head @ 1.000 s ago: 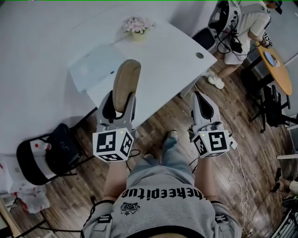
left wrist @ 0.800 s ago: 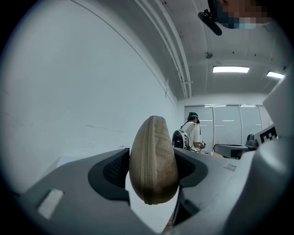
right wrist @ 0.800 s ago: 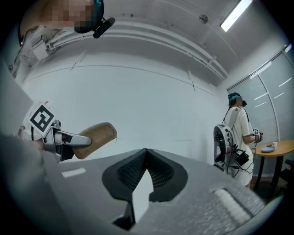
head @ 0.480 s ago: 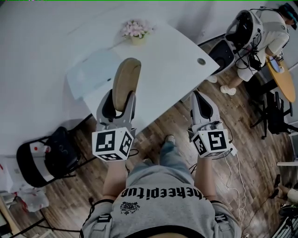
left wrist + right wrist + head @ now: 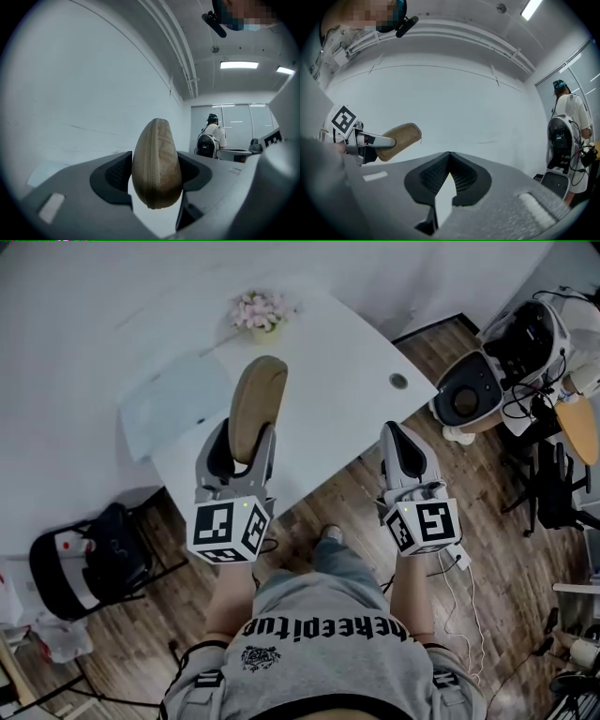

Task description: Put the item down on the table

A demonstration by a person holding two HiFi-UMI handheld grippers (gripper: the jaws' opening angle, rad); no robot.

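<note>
Glasses case (image 5: 258,399) juts forward lengthwise from the left gripper (image 5: 244,442) clamping it, over the white surface (image 5: 347,399) (right gripper (image 5: 399,434) closed, empty).

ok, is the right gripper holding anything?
No, the right gripper has its jaws shut together with nothing between them; the tan case is in the left gripper.

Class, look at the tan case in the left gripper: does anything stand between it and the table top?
Nothing visible does. The tan case in the left gripper hangs over bare white table; the pale sheet lies left of it, the flower pot beyond.
</note>
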